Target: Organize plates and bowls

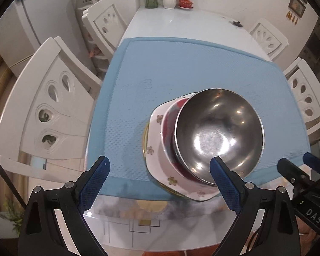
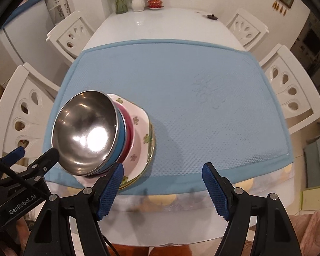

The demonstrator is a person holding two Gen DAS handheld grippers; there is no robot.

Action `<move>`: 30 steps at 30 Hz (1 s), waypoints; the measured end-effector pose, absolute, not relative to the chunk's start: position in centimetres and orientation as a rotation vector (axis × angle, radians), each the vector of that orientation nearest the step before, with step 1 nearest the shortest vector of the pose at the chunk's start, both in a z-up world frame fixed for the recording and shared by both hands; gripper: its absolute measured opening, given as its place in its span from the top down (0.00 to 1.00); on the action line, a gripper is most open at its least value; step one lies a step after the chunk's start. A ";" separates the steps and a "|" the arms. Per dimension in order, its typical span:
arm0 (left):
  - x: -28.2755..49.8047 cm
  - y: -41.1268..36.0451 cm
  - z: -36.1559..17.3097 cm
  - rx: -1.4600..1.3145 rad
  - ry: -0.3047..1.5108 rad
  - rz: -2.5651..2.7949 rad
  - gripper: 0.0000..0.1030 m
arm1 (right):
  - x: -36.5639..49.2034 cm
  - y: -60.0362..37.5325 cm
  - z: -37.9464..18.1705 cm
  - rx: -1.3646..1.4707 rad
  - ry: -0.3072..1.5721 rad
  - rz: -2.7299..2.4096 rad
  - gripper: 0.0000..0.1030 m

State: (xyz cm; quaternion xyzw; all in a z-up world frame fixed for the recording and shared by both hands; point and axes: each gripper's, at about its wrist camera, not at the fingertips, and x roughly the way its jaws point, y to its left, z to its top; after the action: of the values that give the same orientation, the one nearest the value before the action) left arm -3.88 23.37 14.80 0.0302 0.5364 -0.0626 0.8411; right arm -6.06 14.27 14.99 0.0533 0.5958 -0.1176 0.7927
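From our left wrist: steel bowl (image 1: 218,136) nested atop a stack on the floral plate (image 1: 160,149), near the blue mat's (image 1: 181,68) front edge on the counter (image 1: 181,19). Left tongs (image 1: 160,176) spread wide, empty. "DAS" reads on the right tongs (image 1: 296,162).

Right wrist: steel bowl (image 2: 85,132), blue bowl (image 2: 121,134), red bowl (image 2: 129,130), plate (image 2: 141,132). "GenRobot.AI" on the left tongs (image 2: 35,155). Right tongs (image 2: 163,176) gape wide, holding nothing.

We see our left tongs (image 1: 160,170) and right tongs (image 2: 163,176): glossy black arms, silver screws, blue knurled pads (image 2: 109,192). White lettering reads "GenRobot.AI" on one body, "DAS" on the other; black cable trails.
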 end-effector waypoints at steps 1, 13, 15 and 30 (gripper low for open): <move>-3.8 23.4 14.8 0.066 1.134 -0.129 0.08 | -6.0 14.3 15.0 0.116 1.282 -0.253 0.28; -3.6 22.3 16.3 0.141 1.080 -0.136 0.08 | -5.3 15.3 15.5 0.103 1.244 -0.235 0.28; -3.7 22.1 16.5 0.147 1.073 -0.138 0.08 | -5.2 15.3 15.7 0.101 1.233 -0.238 0.28; -3.2 21.8 18.0 0.164 1.039 -0.146 0.08 | -4.8 14.3 17.2 0.107 1.179 -0.272 0.28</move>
State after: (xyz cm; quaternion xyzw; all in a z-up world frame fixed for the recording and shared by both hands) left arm -3.21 21.75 18.03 0.0783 0.4956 -0.0695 0.8622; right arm -4.79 14.27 17.20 0.0501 0.5538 -0.1277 0.8213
